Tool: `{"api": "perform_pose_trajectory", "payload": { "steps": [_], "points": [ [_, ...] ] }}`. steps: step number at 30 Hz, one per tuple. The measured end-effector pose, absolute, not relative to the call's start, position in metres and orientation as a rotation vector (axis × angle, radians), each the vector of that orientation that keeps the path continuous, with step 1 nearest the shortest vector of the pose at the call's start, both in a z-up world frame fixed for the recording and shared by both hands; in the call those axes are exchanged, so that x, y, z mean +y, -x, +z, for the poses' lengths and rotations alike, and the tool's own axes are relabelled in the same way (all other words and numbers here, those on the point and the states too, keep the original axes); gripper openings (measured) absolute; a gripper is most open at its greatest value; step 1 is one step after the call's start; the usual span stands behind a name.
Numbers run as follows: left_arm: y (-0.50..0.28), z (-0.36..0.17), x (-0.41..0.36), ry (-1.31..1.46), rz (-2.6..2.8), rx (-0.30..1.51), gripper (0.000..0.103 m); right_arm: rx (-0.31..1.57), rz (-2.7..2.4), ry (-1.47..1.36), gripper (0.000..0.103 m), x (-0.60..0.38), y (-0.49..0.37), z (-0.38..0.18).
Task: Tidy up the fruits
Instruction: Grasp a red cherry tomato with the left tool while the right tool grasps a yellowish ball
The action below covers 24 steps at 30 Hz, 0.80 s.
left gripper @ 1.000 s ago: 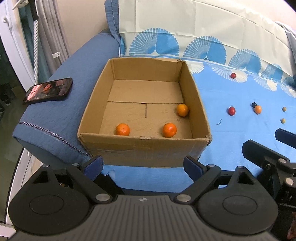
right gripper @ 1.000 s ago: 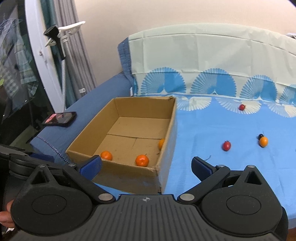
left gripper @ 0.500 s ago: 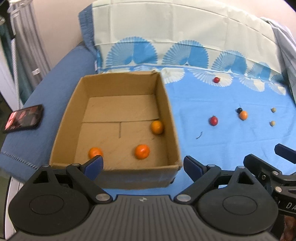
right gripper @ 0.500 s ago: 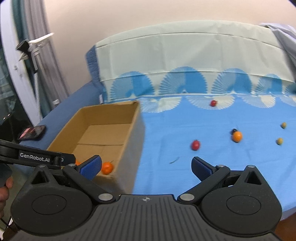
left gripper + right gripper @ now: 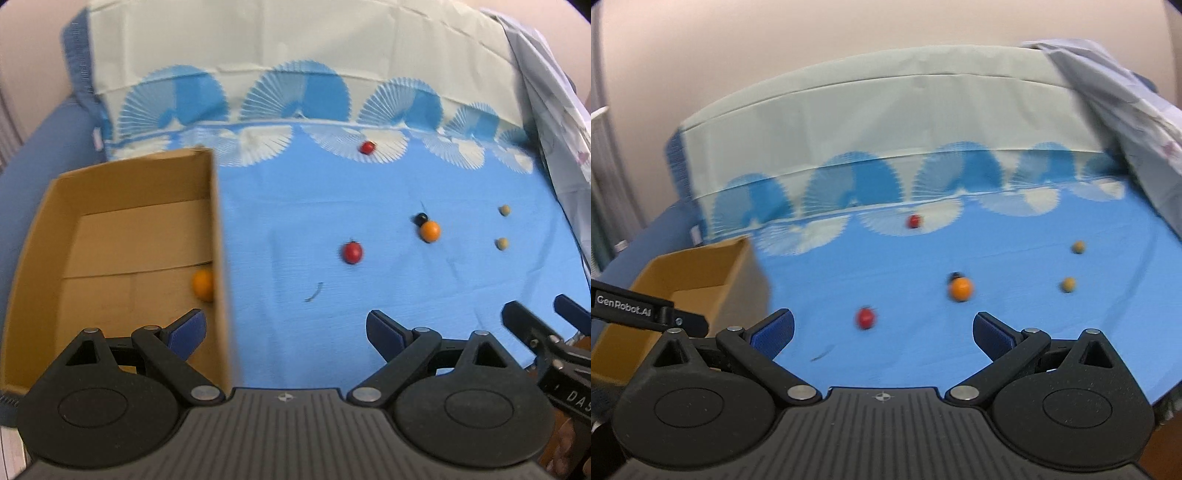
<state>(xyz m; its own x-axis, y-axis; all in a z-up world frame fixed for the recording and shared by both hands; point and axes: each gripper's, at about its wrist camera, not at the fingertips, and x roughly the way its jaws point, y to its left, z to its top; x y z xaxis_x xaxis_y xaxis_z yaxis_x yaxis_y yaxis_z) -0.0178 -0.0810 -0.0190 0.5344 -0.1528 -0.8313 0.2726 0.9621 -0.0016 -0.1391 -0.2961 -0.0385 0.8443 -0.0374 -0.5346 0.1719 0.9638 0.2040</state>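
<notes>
Both grippers have swung right, away from the cardboard box (image 5: 122, 236) and its orange (image 5: 203, 284), toward loose fruit on the blue sheet (image 5: 295, 221). The next pick looks imminent: red tomato (image 5: 865, 318) or orange fruit (image 5: 960, 288). Left gripper (image 5: 284, 330) and right gripper (image 5: 882, 330) fingers gape wide, empty. One arm reads "GenRobot.AI".

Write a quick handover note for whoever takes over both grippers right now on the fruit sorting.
Left gripper: open, empty, near the cardboard box.
Right gripper: open, empty, facing the loose fruit.
Done: one orange fruit visible in the box; the rest of the floor is hidden.
Left on the blue cloth: near red fruit, far red fruit, orange fruit beside a small dark one, two tan ones.
</notes>
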Motion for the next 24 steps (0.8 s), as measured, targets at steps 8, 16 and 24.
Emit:
{"api": "perform_pose_trajectory", "payload": {
  "steps": [8,16,24],
  "points": [
    [-0.042,-0.066,-0.141,-0.122,-0.325,1.071,0.096,0.555,-0.264,-0.259,0.102,-0.368,0.115,-0.069],
    [-0.107,-0.134,-0.194,-0.108,-0.341,1.133,0.096,0.612,-0.414,-0.299,0.102,-0.459,0.047,-0.129],
    [-0.156,-0.195,-0.213,-0.119,-0.231,1.145,0.096,0.721,-0.596,-0.380,0.102,-0.544,-0.025,-0.212]
  ]
}}
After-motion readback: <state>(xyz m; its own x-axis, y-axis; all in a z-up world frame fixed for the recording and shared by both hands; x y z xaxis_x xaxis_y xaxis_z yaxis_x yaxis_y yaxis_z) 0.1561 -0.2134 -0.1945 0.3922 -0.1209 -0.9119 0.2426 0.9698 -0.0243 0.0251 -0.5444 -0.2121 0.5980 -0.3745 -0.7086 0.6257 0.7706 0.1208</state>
